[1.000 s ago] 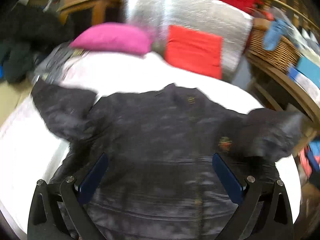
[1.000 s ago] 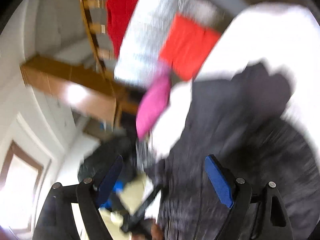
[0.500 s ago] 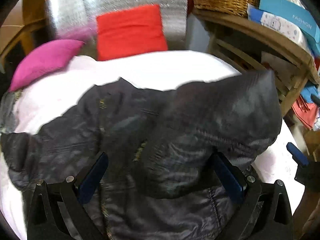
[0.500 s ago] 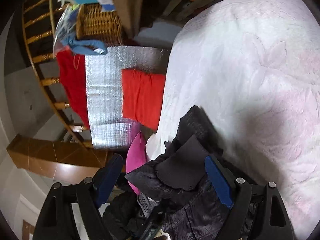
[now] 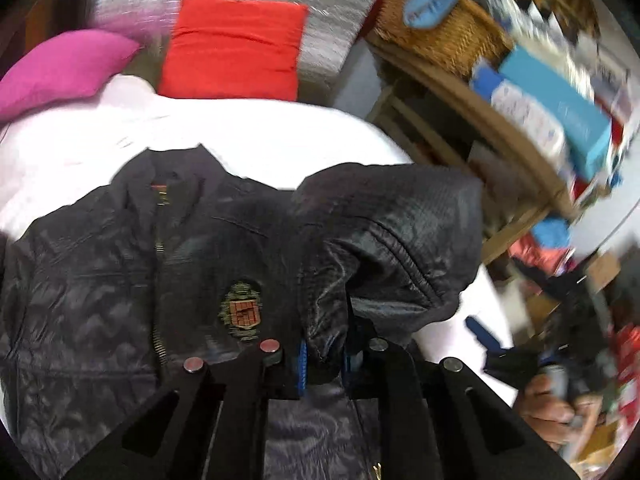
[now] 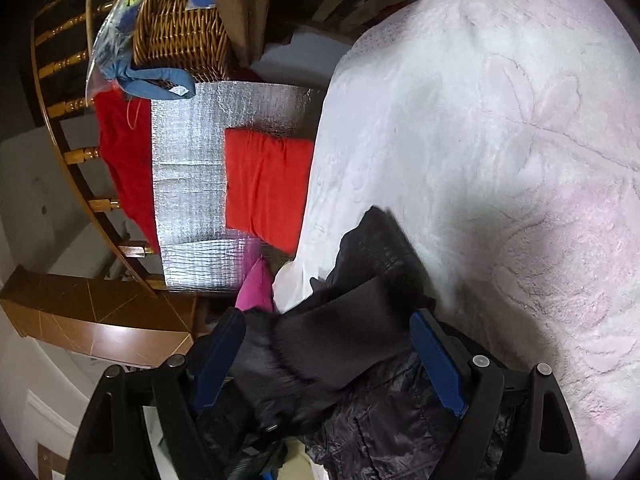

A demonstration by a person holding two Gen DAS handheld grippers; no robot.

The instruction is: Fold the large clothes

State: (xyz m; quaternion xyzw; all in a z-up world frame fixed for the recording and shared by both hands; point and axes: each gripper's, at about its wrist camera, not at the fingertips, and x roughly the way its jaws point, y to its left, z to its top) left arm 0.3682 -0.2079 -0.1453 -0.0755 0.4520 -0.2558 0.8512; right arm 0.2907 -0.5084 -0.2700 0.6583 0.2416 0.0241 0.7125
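Observation:
A black quilted jacket (image 5: 120, 272) with a front zip and a chest badge lies on a pale pink bedspread (image 5: 240, 128). Its right sleeve (image 5: 392, 240) is folded in over the body. My left gripper (image 5: 326, 360) is shut on the sleeve fabric. The right gripper (image 5: 480, 330) shows at the lower right of the left wrist view, held in a hand. In the right wrist view my right gripper (image 6: 328, 356) is open, with the sleeve's knit cuff (image 6: 340, 332) lying between its jaws. The bedspread (image 6: 500, 160) fills the right of that view.
A red cushion (image 5: 236, 48) and a pink cushion (image 5: 64, 68) lean on a silver mat (image 5: 320, 4) at the bed's far end. A wooden shelf (image 5: 500, 128) with a wicker basket (image 5: 440, 36) and boxes stands to the right of the bed.
My left gripper has closed on the right sleeve, which is now folded over the jacket body. The right gripper has moved closer to the cuff and stays open.

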